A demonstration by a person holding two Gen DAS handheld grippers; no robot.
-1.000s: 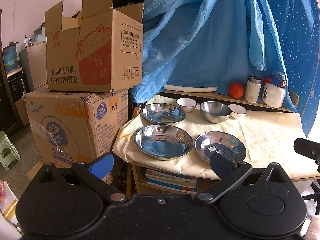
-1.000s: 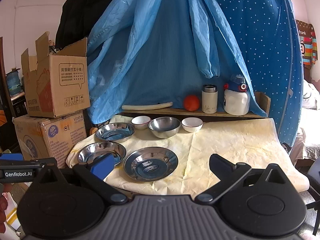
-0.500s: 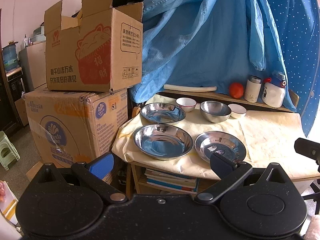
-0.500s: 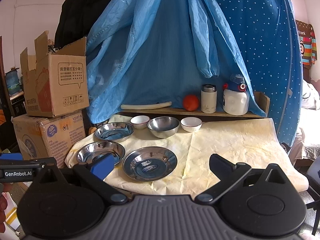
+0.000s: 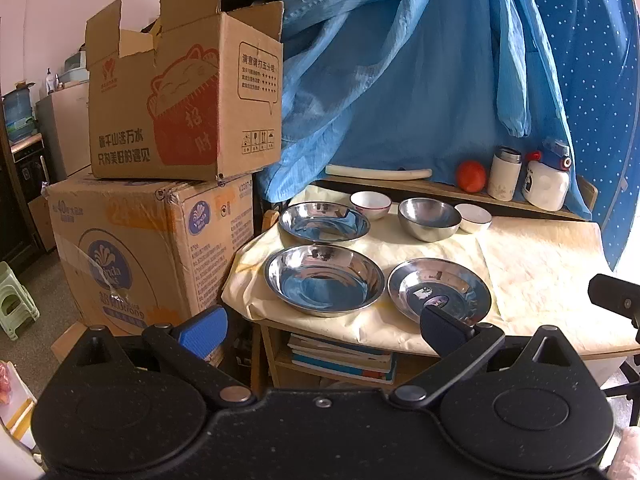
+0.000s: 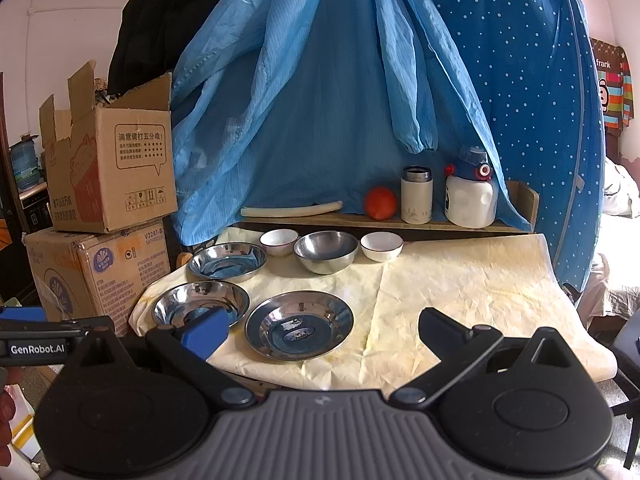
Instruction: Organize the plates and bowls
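A cream cloth covers the table (image 6: 460,280). Left of the steel bowl (image 6: 326,251) we see three steel plates (image 6: 299,325); a white bowl (image 6: 381,246) sits to its right. Our left claw (image 5: 320,326) and right claw (image 6: 322,330) hover spread wide, empty.
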